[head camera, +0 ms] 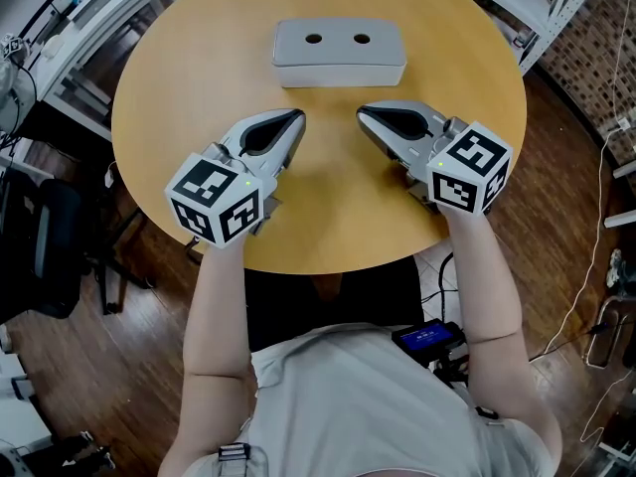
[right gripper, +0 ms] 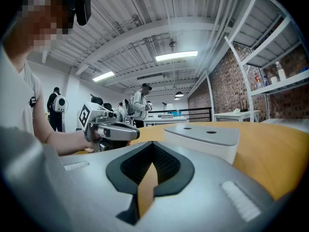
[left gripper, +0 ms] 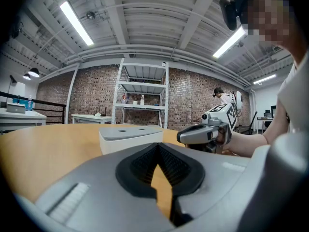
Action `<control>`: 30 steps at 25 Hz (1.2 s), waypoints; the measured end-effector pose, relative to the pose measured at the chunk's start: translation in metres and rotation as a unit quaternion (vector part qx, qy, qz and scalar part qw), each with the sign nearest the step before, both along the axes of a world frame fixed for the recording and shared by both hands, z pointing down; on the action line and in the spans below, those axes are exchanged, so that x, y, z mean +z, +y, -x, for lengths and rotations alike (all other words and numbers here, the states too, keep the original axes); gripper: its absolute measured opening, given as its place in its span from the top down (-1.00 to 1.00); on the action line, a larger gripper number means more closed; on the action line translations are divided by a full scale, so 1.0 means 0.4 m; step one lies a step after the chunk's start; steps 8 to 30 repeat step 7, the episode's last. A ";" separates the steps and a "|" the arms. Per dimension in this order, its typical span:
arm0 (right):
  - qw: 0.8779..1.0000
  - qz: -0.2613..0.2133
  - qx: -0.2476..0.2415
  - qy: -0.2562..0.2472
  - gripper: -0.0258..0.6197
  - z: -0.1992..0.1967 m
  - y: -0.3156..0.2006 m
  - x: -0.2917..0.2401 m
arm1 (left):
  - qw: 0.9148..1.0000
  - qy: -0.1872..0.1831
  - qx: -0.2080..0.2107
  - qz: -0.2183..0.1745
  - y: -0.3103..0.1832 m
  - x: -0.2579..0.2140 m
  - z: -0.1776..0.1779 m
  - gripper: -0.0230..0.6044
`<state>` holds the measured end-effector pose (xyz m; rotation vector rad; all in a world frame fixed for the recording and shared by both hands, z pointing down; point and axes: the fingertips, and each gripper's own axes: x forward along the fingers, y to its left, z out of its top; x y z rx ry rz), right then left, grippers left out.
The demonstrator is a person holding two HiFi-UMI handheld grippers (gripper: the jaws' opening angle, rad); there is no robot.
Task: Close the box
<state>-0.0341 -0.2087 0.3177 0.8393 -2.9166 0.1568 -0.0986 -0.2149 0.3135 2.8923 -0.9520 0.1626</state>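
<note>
A grey box (head camera: 339, 53) with its lid down flat and two round holes in the top sits at the far side of the round wooden table (head camera: 179, 87). Both grippers rest on the table just short of it, tips pointing toward it and angled at each other. My left gripper (head camera: 295, 119) is shut and holds nothing. My right gripper (head camera: 363, 114) is also shut and empty. The left gripper view shows the box (left gripper: 130, 137) ahead of the shut left gripper (left gripper: 158, 146), with the right gripper (left gripper: 181, 137) beside it. The right gripper view shows the box (right gripper: 203, 139) and the left gripper (right gripper: 136, 133) beyond its own closed tips (right gripper: 153, 144).
The person sits at the table's near edge (head camera: 328, 266). A black chair (head camera: 45, 246) stands on the wood floor at the left, white shelving (head camera: 70, 28) at the far left and right. Cables (head camera: 596, 266) lie on the floor at the right. Other people stand far off.
</note>
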 end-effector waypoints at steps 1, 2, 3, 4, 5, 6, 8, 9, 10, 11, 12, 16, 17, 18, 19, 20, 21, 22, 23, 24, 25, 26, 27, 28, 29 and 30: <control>1.000 0.000 0.000 0.000 0.92 0.001 -0.001 -0.001 | 1.000 0.000 0.000 0.000 -0.001 -0.001 0.001 0.93; 1.000 0.000 0.000 0.000 0.92 0.001 -0.001 -0.001 | 1.000 0.000 0.000 0.000 -0.001 -0.001 0.001 0.93; 1.000 0.000 0.000 0.000 0.92 0.001 -0.002 -0.002 | 1.000 0.000 0.000 0.000 -0.002 -0.002 0.002 0.93; 1.000 0.000 0.000 0.000 0.92 0.002 -0.002 -0.002 | 1.000 0.000 0.000 0.000 -0.002 -0.002 0.002 0.93; 1.000 0.000 0.000 0.000 0.92 0.002 -0.002 -0.002 | 1.000 0.000 0.000 0.000 -0.002 -0.002 0.002 0.93; 1.000 0.001 0.000 0.000 0.92 0.002 -0.002 -0.002 | 1.000 0.000 0.000 0.001 -0.002 -0.002 0.002 0.93; 1.000 0.001 -0.001 0.000 0.92 0.002 -0.003 -0.003 | 1.000 0.000 0.000 0.001 -0.003 -0.002 0.002 0.93; 1.000 0.001 -0.001 0.000 0.92 0.002 -0.003 -0.003 | 1.000 0.000 0.000 0.001 -0.003 -0.002 0.002 0.93; 1.000 0.001 -0.001 0.000 0.92 0.002 -0.003 -0.003 | 1.000 0.000 0.000 0.001 -0.003 -0.002 0.002 0.93; 1.000 0.001 -0.001 0.000 0.92 0.002 -0.003 -0.003 | 1.000 0.000 0.000 0.001 -0.003 -0.002 0.002 0.93; 1.000 0.001 -0.001 0.000 0.92 0.002 -0.003 -0.003 | 1.000 0.000 0.000 0.001 -0.003 -0.002 0.002 0.93; 1.000 0.001 -0.001 0.000 0.92 0.002 -0.003 -0.003 | 1.000 0.000 0.000 0.001 -0.003 -0.002 0.002 0.93; 1.000 0.001 -0.001 0.000 0.92 0.002 -0.003 -0.003 | 1.000 0.000 0.000 0.001 -0.003 -0.002 0.002 0.93; 1.000 0.001 -0.001 0.000 0.92 0.002 -0.003 -0.003 | 1.000 0.000 0.000 0.001 -0.003 -0.002 0.002 0.93; 1.000 0.001 -0.001 0.000 0.92 0.002 -0.003 -0.003 | 1.000 0.000 0.000 0.001 -0.003 -0.002 0.002 0.93; 1.000 0.001 -0.001 0.000 0.92 0.002 -0.003 -0.003 | 1.000 0.000 0.000 0.001 -0.003 -0.002 0.002 0.93; 1.000 0.001 -0.001 0.000 0.92 0.002 -0.003 -0.003 | 1.000 0.000 0.000 0.001 -0.003 -0.002 0.002 0.93; 1.000 0.001 -0.001 0.000 0.92 0.002 -0.003 -0.003 | 1.000 0.000 0.000 0.001 -0.003 -0.002 0.002 0.93; 1.000 0.001 -0.001 0.000 0.92 0.002 -0.003 -0.003 | 1.000 0.000 0.000 0.001 -0.003 -0.002 0.002 0.93; 1.000 0.001 -0.001 0.000 0.92 0.002 -0.003 -0.003 | 1.000 0.000 0.000 0.001 -0.003 -0.002 0.002 0.93; 1.000 0.001 -0.001 0.000 0.92 0.002 -0.003 -0.003 | 1.000 0.000 0.000 0.001 -0.003 -0.002 0.002 0.93; 1.000 0.001 -0.001 0.000 0.92 0.002 -0.003 -0.003 | 1.000 0.000 0.000 0.001 -0.003 -0.002 0.002 0.93; 1.000 0.001 -0.001 0.000 0.92 0.002 -0.003 -0.003 | 1.000 0.000 0.000 0.001 -0.003 -0.002 0.002 0.93; 1.000 0.001 -0.001 0.000 0.92 0.002 -0.003 -0.003 | 1.000 0.000 0.000 0.001 -0.003 -0.002 0.002 0.93; 1.000 0.001 -0.001 0.000 0.92 0.002 -0.003 -0.003 | 1.000 0.000 0.000 0.001 -0.003 -0.002 0.002 0.93; 1.000 0.001 -0.001 0.000 0.92 0.002 -0.003 -0.003 | 1.000 0.000 0.000 0.001 -0.003 -0.002 0.002 0.93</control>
